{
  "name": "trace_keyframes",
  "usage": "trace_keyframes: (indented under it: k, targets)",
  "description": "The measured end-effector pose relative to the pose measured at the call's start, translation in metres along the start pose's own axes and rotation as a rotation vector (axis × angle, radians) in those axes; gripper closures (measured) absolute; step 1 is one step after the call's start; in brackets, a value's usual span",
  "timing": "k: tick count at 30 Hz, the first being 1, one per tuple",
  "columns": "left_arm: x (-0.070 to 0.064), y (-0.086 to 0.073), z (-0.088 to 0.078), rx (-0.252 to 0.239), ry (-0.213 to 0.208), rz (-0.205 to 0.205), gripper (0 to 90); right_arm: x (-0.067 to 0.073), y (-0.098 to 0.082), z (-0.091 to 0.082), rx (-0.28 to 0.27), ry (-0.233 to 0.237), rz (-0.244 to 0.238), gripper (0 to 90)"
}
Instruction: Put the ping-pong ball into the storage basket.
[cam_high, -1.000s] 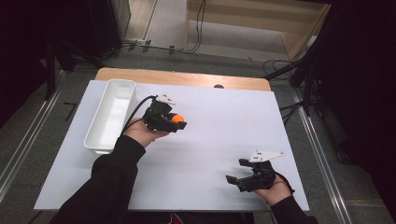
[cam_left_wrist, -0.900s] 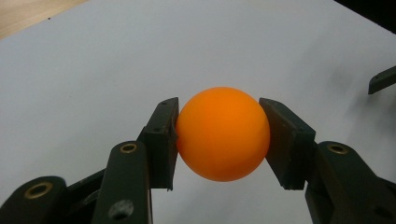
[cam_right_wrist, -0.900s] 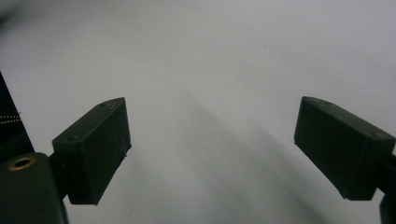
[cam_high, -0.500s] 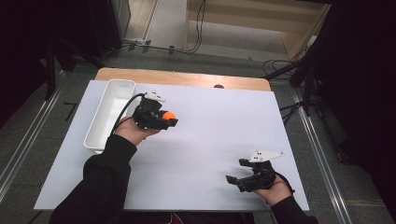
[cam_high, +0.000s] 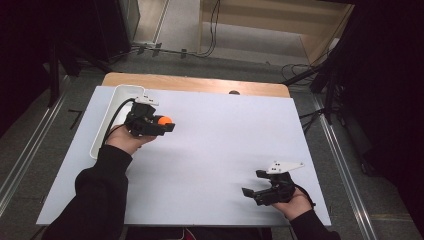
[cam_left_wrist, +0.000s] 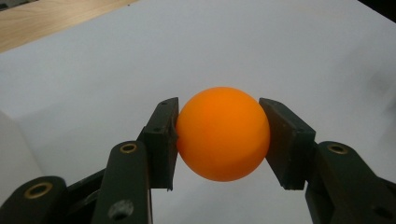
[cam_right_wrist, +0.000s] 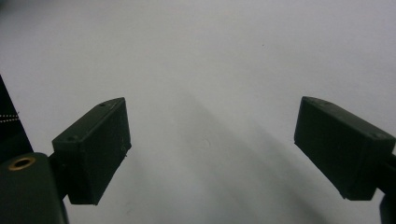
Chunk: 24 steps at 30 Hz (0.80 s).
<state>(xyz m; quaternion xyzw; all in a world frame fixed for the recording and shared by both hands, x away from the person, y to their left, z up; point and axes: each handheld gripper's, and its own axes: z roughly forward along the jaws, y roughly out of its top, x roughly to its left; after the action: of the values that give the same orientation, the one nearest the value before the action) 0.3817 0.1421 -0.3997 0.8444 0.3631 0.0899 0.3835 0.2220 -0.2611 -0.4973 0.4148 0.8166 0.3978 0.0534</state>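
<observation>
The left gripper (cam_high: 167, 125) is seen closed on an orange ball (cam_left_wrist: 223, 133), which is pinched between the two black pads (cam_left_wrist: 161, 140) and held off the surface, just beside the white tray (cam_high: 102, 130) at the left edge. The right gripper (cam_high: 254, 187) is held low near the front right corner with its jaws spread wide and nothing between them; in the right gripper view only bare white sheet is seen between its pads (cam_right_wrist: 95, 149). After the grippers, the largest thing is the wooden table (cam_high: 200, 84), most of which is covered by a white sheet (cam_high: 225, 135). The long, shallow tray is laid lengthwise along the sheet's left side. The ball is seen in the high view as a small orange spot (cam_high: 164, 120) at the tip of the left gripper, over the sheet and not over the tray.
</observation>
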Motion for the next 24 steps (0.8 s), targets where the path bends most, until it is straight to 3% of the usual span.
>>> trace_keyframes:
  k: [2,13,24]
  targets:
    - [0.004,-0.001,-0.004,0.005,0.029,0.007,50.5,0.0,0.0,0.0,0.0,0.0,0.0,9.5]
    - [0.029,-0.01,-0.027,-0.016,0.067,-0.063,50.4,0.0,0.001,0.001,0.005,0.007,0.0,9.5]
    - [0.051,-0.023,-0.053,-0.05,0.155,-0.127,50.4,0.001,0.004,0.004,0.014,0.013,-0.009,9.5]
